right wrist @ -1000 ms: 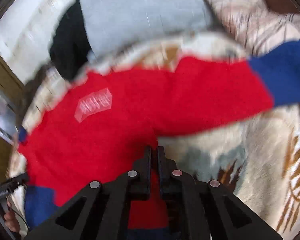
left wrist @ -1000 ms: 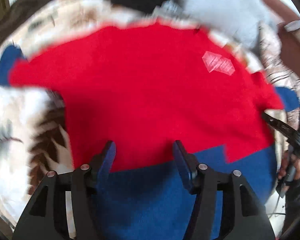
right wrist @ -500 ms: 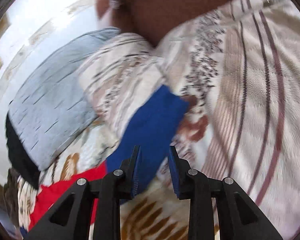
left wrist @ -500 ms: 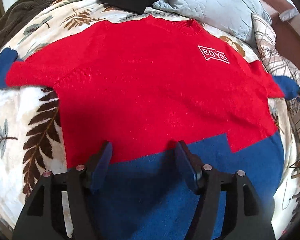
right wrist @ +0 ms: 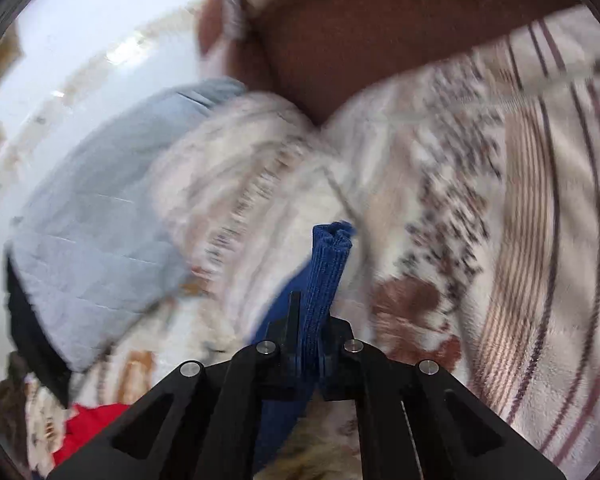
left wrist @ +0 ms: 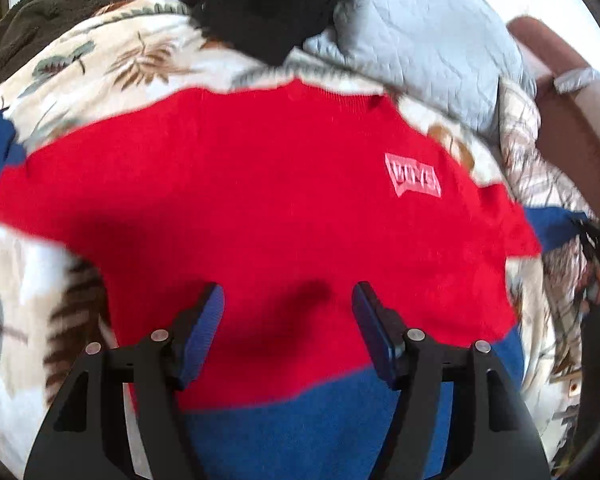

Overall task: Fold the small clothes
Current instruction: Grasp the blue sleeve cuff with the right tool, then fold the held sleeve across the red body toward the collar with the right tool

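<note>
Right jaws [right wrist: 309,344] clamped on blue cuff [right wrist: 326,264]; left jaws [left wrist: 288,312] wide over sweater [left wrist: 260,200].

Leaf-print blanket [left wrist: 112,60], grey pillow [left wrist: 420,36], black garment [left wrist: 268,8].

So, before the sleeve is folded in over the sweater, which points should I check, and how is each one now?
1. Right gripper shut on the blue cuff: ok.
2. Cuff end sticks out past the fingertips, grip is deep: ok.
3. Left gripper open above the red sweater, holding nothing: ok.
4. Sweater front flat on the leaf blanket: ok, though the image is blurred.
5. Opposite sleeve lying straight: cannot tell.
</note>
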The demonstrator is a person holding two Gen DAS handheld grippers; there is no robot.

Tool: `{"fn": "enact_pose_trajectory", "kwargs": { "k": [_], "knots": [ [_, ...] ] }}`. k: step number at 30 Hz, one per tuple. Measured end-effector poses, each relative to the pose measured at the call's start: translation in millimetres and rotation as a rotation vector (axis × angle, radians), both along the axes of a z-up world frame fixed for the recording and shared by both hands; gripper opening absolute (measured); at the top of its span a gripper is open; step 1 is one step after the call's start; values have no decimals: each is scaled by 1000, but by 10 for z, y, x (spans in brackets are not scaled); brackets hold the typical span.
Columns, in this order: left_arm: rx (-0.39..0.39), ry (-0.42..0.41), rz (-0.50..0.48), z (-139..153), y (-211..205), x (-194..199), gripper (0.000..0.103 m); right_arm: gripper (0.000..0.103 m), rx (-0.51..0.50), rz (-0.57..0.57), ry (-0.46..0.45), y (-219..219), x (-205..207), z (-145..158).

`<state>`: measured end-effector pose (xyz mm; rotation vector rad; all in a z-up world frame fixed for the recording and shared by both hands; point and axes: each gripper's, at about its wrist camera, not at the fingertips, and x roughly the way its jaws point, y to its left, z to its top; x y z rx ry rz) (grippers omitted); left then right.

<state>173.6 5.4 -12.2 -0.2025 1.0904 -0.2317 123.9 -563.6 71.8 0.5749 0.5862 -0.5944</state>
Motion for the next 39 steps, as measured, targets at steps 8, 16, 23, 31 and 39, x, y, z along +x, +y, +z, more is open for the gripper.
{"fn": "enact_pose_trajectory", "kwargs": {
  "k": [8, 16, 23, 31, 39],
  "knots": [
    [-153, 42, 72, -248, 176, 376, 66, 4, -25, 196, -35, 678, 151, 171],
    [-193, 47, 67, -254, 263, 464, 66, 4, 53, 346, -31, 1531, 462, 25],
    [-249, 71, 62, -239, 346, 486, 66, 4, 104, 499, 13, 2444, 709, -169],
    [-282, 69, 56, -162, 502, 432, 66, 4, 149, 666, 67, 3485, 985, -369],
    [-365, 58, 102, -88, 846, 394, 66, 5, 175, 813, 123, 4396, 1102, -549]
  ]
}}
